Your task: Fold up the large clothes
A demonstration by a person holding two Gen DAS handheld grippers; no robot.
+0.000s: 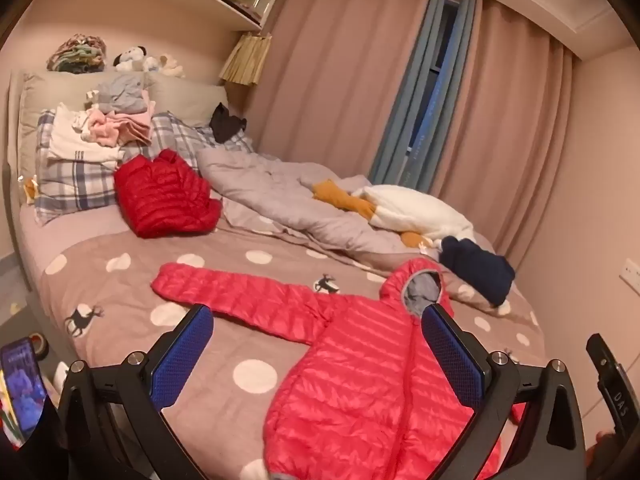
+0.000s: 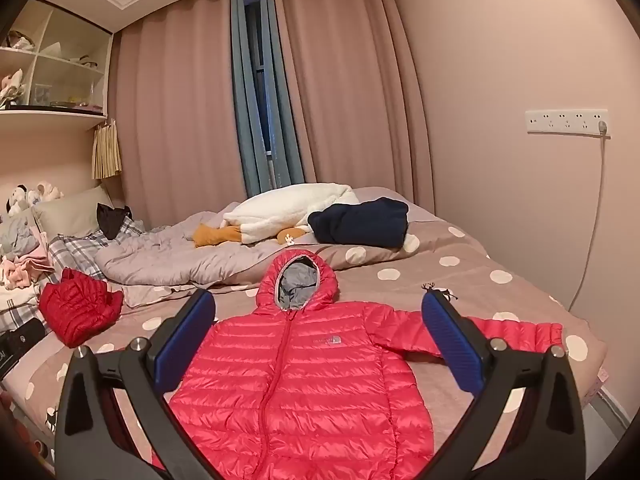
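On the left side of the bed (image 1: pixel 224 408), up by the pillows, a darker red puffer jacket (image 1: pixel 166 196) lies bunched up, with a heap of pale clothes (image 1: pixel 104 128) behind it on the plaid pillow (image 1: pixel 72 184). Nearer, the left gripper (image 1: pixel 318 356) hangs over the spotted bedspread with its jaws spread wide and nothing between the blue pads (image 1: pixel 182 356). Centre stage is the task's garment, a bright pink-red hooded puffer jacket (image 2: pixel 304 372), laid face up and zipped, hood (image 2: pixel 298 280) pointing toward the curtains (image 2: pixel 180 120), one sleeve (image 1: pixel 224 296) stretched out to the left and the other sleeve (image 2: pixel 516 330) out to the right. The right gripper (image 2: pixel 318 344) hovers above the jacket's chest, likewise fully parted and empty. Further right and behind sit a white plush toy (image 2: pixel 288 208) and a folded navy garment (image 2: pixel 360 222). By my reading the jacket is spread out and ready, and folding has not begun. The next move would call for each gripper to drop to a sleeve end or cuff, pinch the slippery quilted fabric firmly, and carry the sleeve inward across the body without dragging the whole jacket along.
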